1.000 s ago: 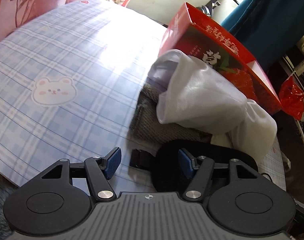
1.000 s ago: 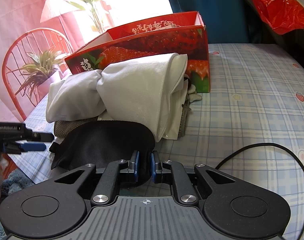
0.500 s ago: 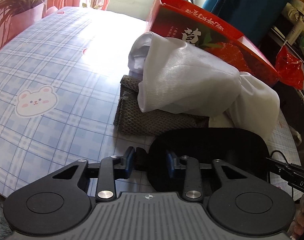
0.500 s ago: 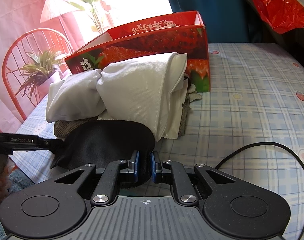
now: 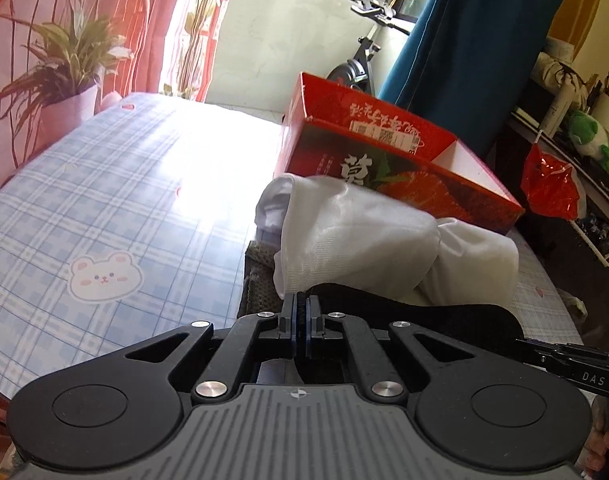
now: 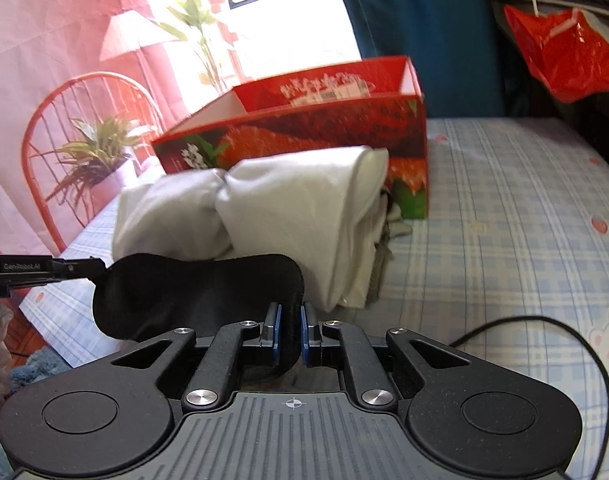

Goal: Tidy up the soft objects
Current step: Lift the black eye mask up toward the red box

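Observation:
A black sleep mask hangs stretched between both grippers, just above the table. My left gripper is shut on one end of it, and its tip shows at the left of the right wrist view. On the other end my right gripper is shut, with the mask's edge pinched between its blue pads. Behind the mask lies a bundled white cloth on a grey knitted cloth. Beyond those stands an open red strawberry box.
The table wears a blue plaid cover with bear prints. A black cable loops over its right side. A potted plant and a red wire chair stand past the far edge. A red plastic bag hangs at the right.
The left gripper slid onto the mask's end, closed on it and rose. The mask now hangs lifted between both grippers. The right gripper kept its grip in place.

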